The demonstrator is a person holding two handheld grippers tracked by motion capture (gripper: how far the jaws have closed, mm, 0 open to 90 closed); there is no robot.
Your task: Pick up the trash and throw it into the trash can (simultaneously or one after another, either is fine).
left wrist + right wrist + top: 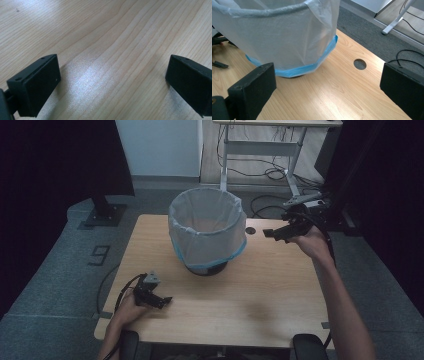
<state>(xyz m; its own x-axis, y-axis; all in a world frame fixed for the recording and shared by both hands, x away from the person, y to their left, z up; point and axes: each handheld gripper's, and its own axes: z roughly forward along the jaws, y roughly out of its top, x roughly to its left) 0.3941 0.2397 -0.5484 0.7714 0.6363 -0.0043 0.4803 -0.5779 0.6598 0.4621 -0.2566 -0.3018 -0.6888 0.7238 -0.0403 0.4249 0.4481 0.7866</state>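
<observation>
One bin (207, 231) stands on the wooden table (260, 295), toward the far middle of the top, and one thin white bag (287, 37) lines it; the bag is folded over the rim and hangs down the outside, ending in a blue band (317, 65) near the base. Two grippers are in use, one in each hand. The left gripper (159, 299) sits low at the near left part of the table, well apart from the bin; in the left gripper view its two black jaws stand wide apart over bare wood, with nothing between them. The right gripper (274, 234) is held up just to the right of the bin, near its rim, pointing toward it; in the right gripper view its two jaws are also spread wide and empty, with the bagged side of the bin ahead of them. One round hole (360, 64) pierces the tabletop beside the bin, near the far edge. Beyond the table, one pale desk frame (260, 150) stands on the floor with loose cables under it.
</observation>
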